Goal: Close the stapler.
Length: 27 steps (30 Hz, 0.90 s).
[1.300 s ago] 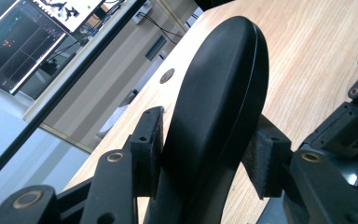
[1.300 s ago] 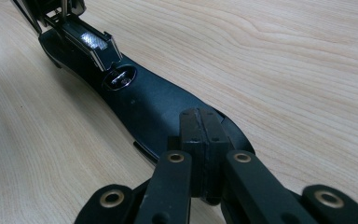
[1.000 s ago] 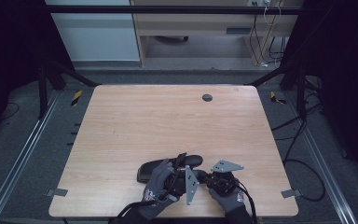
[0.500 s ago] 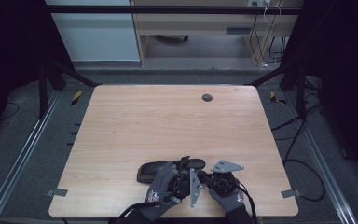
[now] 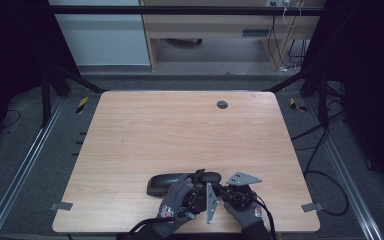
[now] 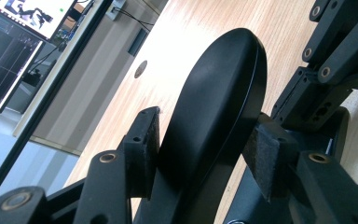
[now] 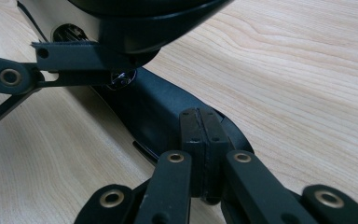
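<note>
**Item:** black hinged case (image 5: 167,182), long and rounded, lying on the counter (image 5: 180,120) at lower centre of the high view, just ahead of both gloved hands.

**Parts:** the lid (image 6: 214,84) is raised off the base (image 7: 154,107), a domed oval standing up the middle of the left gripper view. The base stays flat on the wood.

**Left gripper** (image 6: 205,140): fingers (image 6: 144,144) set either side of the lid, pads against its dome and rim. They have just been opening with the lid between them, though contact looks kept.

**Right gripper** (image 7: 200,126): fingers pressed together with nothing between them. The tips rest over the base at lower centre of its own view (apparently to pin it down).

**Step in hand (judged):** swinging the lid open while the base is kept from lifting.

**Handling notes:**
- Keep the right tips bearing straight down on the base, clear of the hinge line.
- Let the left pads follow the lid's arc instead of pulling level, or the smooth shell may slip out.
- Keep the grip light (the shell is glossy and curved) and ease off only once the lid rests open.
</note>
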Motion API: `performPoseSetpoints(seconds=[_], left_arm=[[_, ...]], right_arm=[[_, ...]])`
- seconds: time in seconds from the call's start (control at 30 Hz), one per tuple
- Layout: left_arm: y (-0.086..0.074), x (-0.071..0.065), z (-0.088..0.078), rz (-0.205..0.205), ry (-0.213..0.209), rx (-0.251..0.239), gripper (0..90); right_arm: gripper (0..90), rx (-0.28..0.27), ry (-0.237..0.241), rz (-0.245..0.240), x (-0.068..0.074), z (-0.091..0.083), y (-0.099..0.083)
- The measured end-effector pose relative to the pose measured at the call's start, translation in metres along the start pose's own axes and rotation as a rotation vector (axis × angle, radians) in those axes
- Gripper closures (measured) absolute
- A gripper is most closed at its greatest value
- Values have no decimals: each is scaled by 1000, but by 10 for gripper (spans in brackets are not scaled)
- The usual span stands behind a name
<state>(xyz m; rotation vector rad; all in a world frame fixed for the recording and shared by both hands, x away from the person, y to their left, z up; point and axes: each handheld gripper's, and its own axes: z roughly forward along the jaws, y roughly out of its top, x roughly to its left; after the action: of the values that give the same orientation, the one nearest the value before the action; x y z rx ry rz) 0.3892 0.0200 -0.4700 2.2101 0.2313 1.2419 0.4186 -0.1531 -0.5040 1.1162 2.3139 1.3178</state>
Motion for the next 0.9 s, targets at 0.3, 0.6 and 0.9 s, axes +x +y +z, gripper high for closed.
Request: performPoseSetpoints(seconds=[0.3, 0.6, 0.9], left_arm=[[1, 1, 0, -21, -15, -5, 469], [10, -1, -5, -30, -84, -90, 373], [20, 7, -16, -108, -127, -150, 363]], right_arm=[[885, -10, 1, 1, -1, -2, 0], [807, -48, -47, 31, -12, -16, -2], [793, -62, -79, 56, -23, -24, -5]])
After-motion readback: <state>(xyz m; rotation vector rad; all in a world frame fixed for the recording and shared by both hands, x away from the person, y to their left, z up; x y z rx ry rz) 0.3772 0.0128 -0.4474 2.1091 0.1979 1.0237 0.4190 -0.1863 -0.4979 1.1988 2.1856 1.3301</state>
